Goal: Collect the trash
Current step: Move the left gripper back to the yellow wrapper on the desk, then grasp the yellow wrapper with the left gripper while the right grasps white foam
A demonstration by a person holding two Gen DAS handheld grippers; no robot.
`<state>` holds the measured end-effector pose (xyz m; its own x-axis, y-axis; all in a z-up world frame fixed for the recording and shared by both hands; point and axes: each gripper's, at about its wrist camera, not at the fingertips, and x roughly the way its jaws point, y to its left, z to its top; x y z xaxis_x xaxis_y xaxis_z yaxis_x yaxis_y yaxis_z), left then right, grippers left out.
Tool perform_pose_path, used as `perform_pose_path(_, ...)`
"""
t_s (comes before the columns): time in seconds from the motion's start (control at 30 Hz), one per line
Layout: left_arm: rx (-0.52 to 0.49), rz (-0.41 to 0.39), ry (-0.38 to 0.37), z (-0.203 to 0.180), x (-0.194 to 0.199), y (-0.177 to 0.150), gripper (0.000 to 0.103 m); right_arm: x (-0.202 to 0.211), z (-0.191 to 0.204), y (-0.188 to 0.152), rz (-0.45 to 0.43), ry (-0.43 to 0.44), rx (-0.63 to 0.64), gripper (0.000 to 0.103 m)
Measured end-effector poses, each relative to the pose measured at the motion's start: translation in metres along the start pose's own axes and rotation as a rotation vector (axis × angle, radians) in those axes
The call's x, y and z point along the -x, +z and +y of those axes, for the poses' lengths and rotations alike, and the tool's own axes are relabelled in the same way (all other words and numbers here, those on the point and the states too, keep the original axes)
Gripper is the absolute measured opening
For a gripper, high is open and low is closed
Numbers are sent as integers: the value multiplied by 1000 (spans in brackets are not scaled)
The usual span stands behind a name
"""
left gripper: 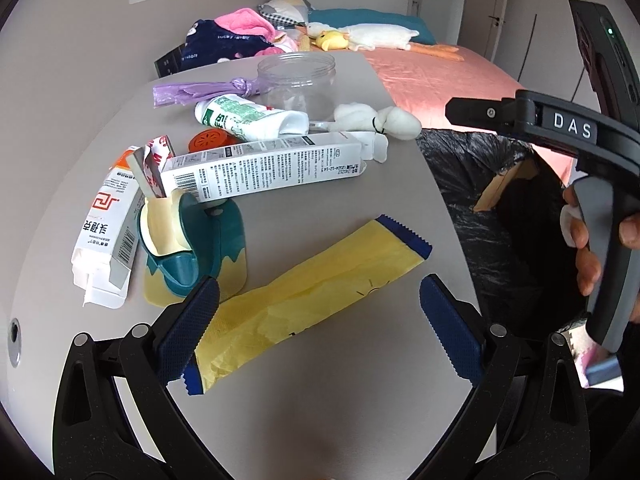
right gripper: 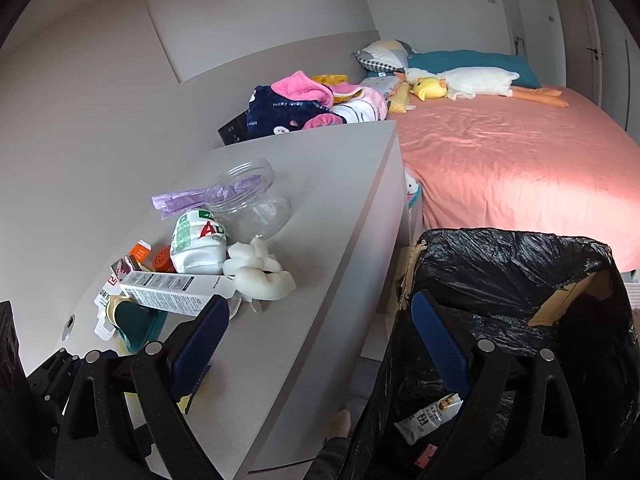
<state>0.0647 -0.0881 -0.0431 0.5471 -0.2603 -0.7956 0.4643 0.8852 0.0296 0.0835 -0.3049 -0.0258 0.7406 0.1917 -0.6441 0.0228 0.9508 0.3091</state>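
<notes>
A flat yellow wrapper (left gripper: 316, 296) with blue ends lies on the grey table (left gripper: 320, 420), between the open fingers of my left gripper (left gripper: 320, 320), which hovers just above it. Behind it lie a long white carton (left gripper: 264, 168), a white and orange box (left gripper: 108, 236), a teal and yellow toy (left gripper: 192, 248), a white tube (left gripper: 244, 118) and a white tissue wad (left gripper: 376, 120). My right gripper (right gripper: 320, 344) stands open and empty over the gap between the table edge and the black-lined trash bin (right gripper: 512, 280). A white wrapper (right gripper: 432, 416) lies inside the bin.
A clear plastic jar (left gripper: 298, 80) and a purple bag roll (left gripper: 200, 92) stand at the table's back. A bed with a pink sheet (right gripper: 520, 168), clothes and plush toys lies beyond. A hand (left gripper: 588, 248) holds the right gripper's handle. A foot (right gripper: 340, 424) shows below the table edge.
</notes>
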Motion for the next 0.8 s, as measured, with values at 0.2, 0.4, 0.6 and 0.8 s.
perform_pose_path(0.2,-55,34,51,2,-13,-2,68,-17,9,7,9,27,8,92)
perform_pose_path(0.4,-58,7,50,9,-14,-2,63,-40,19,14,29,64,30,91)
perform_pose_path(0.6,-6,7,19,18,-17,-2,62,-65,20,20,63,99,22,72)
perform_pose_path(0.8,31,3,30,19,-18,2,37,-79,21,18,109,170,20,46)
